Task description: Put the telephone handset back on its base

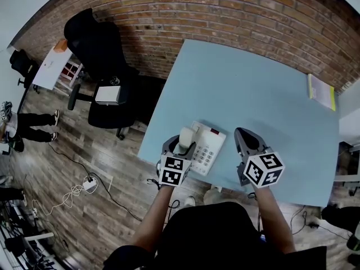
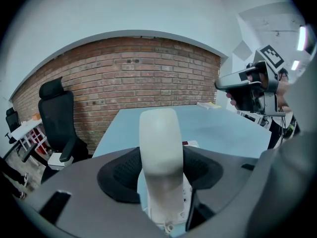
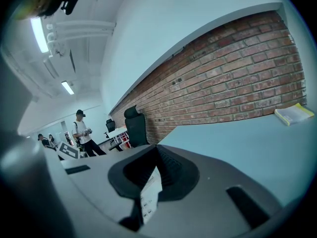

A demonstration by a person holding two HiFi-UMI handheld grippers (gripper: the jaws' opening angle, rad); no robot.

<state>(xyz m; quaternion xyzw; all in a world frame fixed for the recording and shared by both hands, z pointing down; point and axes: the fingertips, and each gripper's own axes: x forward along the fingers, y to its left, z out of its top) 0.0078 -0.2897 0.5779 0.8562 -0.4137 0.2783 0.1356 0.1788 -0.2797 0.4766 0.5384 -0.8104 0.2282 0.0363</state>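
A cream telephone handset [image 1: 185, 137] is clamped in my left gripper [image 1: 180, 145], lying lengthwise over the left side of the white phone base [image 1: 209, 148] near the blue table's front edge. In the left gripper view the handset [image 2: 158, 143] fills the gap between the jaws, with a corner of the base [image 2: 190, 144] showing behind it. To the right of the base, my right gripper [image 1: 243, 134] hangs shut and holds nothing. Its closed jaws meet in the right gripper view [image 3: 157, 152], and the base's keypad [image 3: 148, 198] shows through the slot below them.
A yellow-edged booklet [image 1: 321, 91] lies at the far right of the blue table [image 1: 253, 89]. A black office chair [image 1: 101, 52] stands left of the table by the brick wall. Cables and a power strip [image 1: 87, 182] lie on the wooden floor.
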